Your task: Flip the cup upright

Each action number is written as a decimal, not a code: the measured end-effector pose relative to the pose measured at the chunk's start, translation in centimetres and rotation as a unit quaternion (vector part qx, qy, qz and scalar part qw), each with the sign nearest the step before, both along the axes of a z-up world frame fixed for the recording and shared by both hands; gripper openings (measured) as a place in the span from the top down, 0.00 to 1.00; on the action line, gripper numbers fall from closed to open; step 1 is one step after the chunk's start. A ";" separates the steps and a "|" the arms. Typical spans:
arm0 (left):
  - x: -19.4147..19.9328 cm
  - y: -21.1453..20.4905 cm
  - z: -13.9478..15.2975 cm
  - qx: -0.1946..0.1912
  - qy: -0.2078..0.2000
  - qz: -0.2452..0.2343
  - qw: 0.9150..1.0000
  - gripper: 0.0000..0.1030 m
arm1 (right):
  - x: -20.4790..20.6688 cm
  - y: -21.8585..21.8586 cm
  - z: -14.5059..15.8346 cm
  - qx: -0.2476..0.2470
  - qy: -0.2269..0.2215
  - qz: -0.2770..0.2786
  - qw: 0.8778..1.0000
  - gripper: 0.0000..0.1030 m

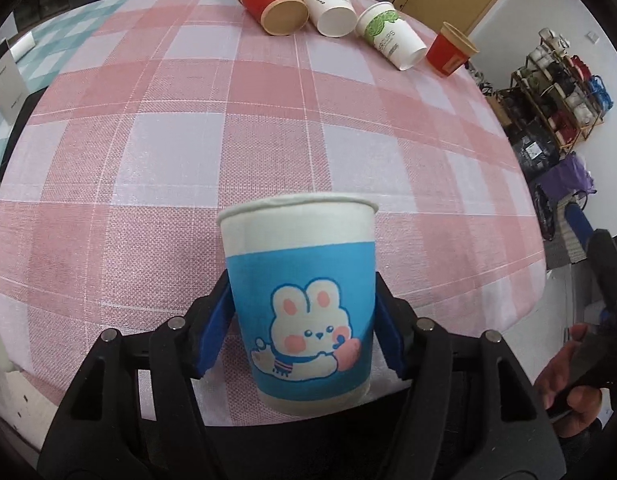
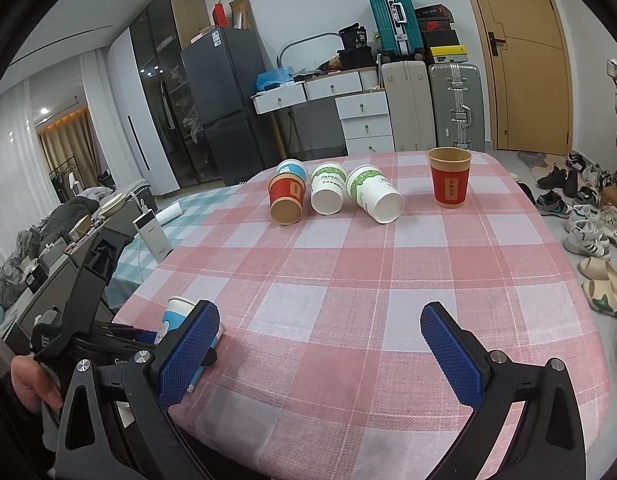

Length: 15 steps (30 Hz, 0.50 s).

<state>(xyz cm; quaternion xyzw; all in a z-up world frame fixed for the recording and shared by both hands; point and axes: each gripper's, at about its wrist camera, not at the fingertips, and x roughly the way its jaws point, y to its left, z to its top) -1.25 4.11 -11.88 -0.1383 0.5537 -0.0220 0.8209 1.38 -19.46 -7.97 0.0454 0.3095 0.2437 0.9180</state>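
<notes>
Left wrist view: the left gripper (image 1: 304, 320) clamps an upright blue-and-white paper cup with a bunny print (image 1: 302, 300) above the pink checked tablecloth's (image 1: 188, 140) near edge.

Right wrist view: the right gripper (image 2: 320, 344) is spread apart, holding nothing; the bunny cup (image 2: 176, 318) sits left of it.

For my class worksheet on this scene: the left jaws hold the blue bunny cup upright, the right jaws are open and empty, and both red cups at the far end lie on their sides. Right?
Not quite. Only one red cup lies on its side; the other red cup stands upright, as the right wrist view shows. The blue bunny cup is upright in the left jaws, and the right jaws are open and empty.
</notes>
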 end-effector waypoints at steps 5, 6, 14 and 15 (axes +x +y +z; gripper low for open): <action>0.0 -0.5 0.2 0.033 -0.018 -0.008 0.999 0.19 | 0.0 0.1 -0.2 -0.002 0.004 0.002 1.000 0.00; 0.0 -0.5 0.3 0.030 -0.021 -0.008 0.999 0.18 | 0.0 0.1 -0.2 -0.001 0.002 0.002 1.000 0.00; -0.8 0.2 4.2 0.010 -0.085 -0.001 0.996 0.18 | -0.2 0.4 -0.3 0.001 0.003 0.006 1.000 0.00; -1.0 0.2 5.0 0.014 -0.095 0.000 0.995 0.18 | -0.3 0.5 -0.2 0.002 0.002 0.008 1.000 0.00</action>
